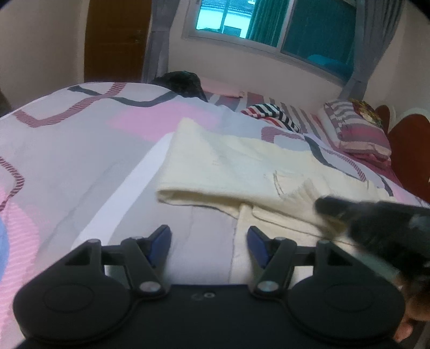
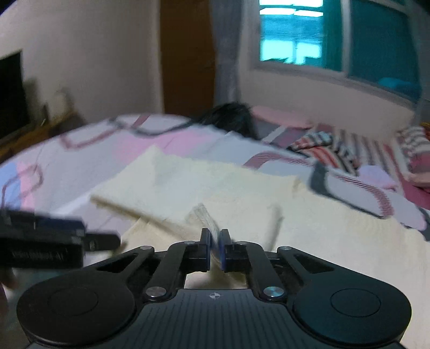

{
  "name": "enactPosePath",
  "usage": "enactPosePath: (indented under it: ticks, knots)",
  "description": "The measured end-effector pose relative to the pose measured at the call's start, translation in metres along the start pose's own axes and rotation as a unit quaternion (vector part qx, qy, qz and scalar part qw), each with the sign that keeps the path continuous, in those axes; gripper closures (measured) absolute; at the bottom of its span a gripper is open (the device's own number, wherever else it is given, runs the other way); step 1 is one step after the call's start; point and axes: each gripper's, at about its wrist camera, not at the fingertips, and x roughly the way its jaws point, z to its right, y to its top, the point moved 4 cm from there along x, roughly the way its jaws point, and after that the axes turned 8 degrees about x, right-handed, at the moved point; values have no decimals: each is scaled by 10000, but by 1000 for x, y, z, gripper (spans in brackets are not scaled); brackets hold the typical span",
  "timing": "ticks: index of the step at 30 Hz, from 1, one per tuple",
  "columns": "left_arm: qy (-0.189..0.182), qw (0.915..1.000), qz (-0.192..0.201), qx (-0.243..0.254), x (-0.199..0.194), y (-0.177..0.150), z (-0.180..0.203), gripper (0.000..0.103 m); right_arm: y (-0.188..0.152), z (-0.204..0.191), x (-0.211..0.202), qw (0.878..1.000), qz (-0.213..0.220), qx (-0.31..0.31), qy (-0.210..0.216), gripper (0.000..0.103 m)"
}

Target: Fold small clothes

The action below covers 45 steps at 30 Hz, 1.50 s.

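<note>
Nearest the right wrist camera, the right gripper (image 2: 214,237) is pinching a raised bit of the cream garment (image 2: 215,193), its blue pads (image 2: 222,249) pressing together on a thin fold of the fabric. No earlier view is at hand, so only the closed grip itself can be told. That garment is lying spread flat on the bedspread (image 2: 80,150), towards the near edge of the bed, with one folded edge running along its left side and a stitched pocket showing in the left wrist view.

Over at the left wrist camera, the left gripper (image 1: 209,241) is hanging with its jaws standing moderately apart and nothing between them; one pad (image 1: 161,239) is sitting over grey bedspread, the other over the near edge of the cream garment (image 1: 242,166). The right gripper (image 1: 376,231) is showing there as a dark blur at the right, touching the cloth.

Farther back, a striped piece of clothing (image 1: 271,114) is lying crumpled near the far edge of the bed, a dark bundle (image 1: 182,83) is sitting at the far left corner, and a striped pillow (image 1: 357,128) is resting at the far right, under the window (image 1: 268,24).
</note>
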Motion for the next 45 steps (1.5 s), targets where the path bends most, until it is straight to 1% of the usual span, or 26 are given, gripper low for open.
enactPosePath:
  ticks: [1, 3, 5, 6, 8, 9, 11, 14, 17, 18, 19, 20, 21, 22, 24, 25, 26, 27, 29, 31, 33, 37, 39, 42, 45]
  knots:
    - [-30, 10000, 41, 4, 2, 1, 1, 40, 5, 4, -5, 9999, 89, 142, -25, 101]
    - [-205, 9995, 196, -168, 6, 5, 0, 38, 13, 16, -16, 9985, 283, 472, -27, 101]
    - [-323, 9987, 107, -372, 15, 7, -1, 38, 19, 28, -25, 9972, 377, 644, -34, 101]
    - [-266, 9990, 43, -346, 19, 8, 0, 40, 21, 32, -27, 9969, 371, 688, -30, 101]
    - [-220, 9993, 87, -304, 17, 9, 2, 40, 26, 34, -30, 9977, 280, 607, 100, 101]
    - [-198, 9993, 69, -311, 17, 8, 2, 39, 25, 32, -32, 9986, 260, 465, 66, 101]
    - [-160, 9995, 61, -260, 19, 6, 4, 39, 23, 27, -37, 9988, 422, 222, 78, 101]
    - [-164, 9998, 37, -140, 20, 7, 8, 38, 21, 32, -31, 9989, 258, 394, -46, 101]
    - [-201, 9997, 48, -101, 17, 7, 8, 37, 16, 29, -29, 9991, 139, 387, 88, 100]
    - [-206, 9997, 56, -126, 17, 5, 7, 37, 14, 25, -31, 9994, 148, 286, 111, 92]
    - [-201, 9997, 69, -150, 16, 4, 6, 37, 11, 19, -32, 9996, 158, 173, 152, 81]
    - [-199, 9996, 90, -185, 16, 4, 5, 37, 9, 13, -31, 9997, 160, 59, 196, 50]
    - [-210, 9995, 110, -223, 15, 4, 4, 37, 8, 7, -31, 9995, 192, -62, 230, 38]
    - [-208, 9995, 115, -231, 15, 4, 4, 37, 6, 1, -30, 9991, 233, -206, 285, 38]
    - [-187, 9996, 120, -194, 14, 2, 5, 37, 3, -10, -23, 9986, 122, -376, 341, 39]
    - [-171, 9996, 115, -173, 14, 2, 7, 38, 1, -13, -17, 9986, 58, -434, 295, 42]
    - [-144, 9997, 104, -159, 14, 1, 7, 38, 0, -16, -12, 9985, 6, -474, 286, 53]
    - [-156, 9997, 102, -178, 14, 1, 6, 38, -1, -16, -7, 9985, -71, -470, 273, 62]
    - [-191, 9996, 103, -188, 15, 2, 5, 37, -3, -15, 4, 9987, -215, -449, 147, 70]
    - [-197, 9996, 104, -183, 16, 4, 5, 36, -4, -11, 12, 9987, -305, -388, 82, 102]
    - [-197, 9996, 106, -182, 18, 5, 7, 36, 1, -4, 7, 9997, -109, -221, 43, 101]
    - [-172, 9995, 132, -250, 23, 9, 6, 35, 20, 17, -17, 9988, 441, 155, -132, 101]
    - [-133, 9996, 99, -236, 26, 11, 6, 35, 28, 28, -27, 9979, 555, 262, -185, 101]
    - [-164, 9995, 109, -227, 26, 13, 8, 35, 36, 48, -42, 9955, 776, 407, -373, 101]
    - [-85, 9998, 53, -161, 29, 13, 9, 35, 39, 67, -55, 9928, 884, 554, -591, 101]
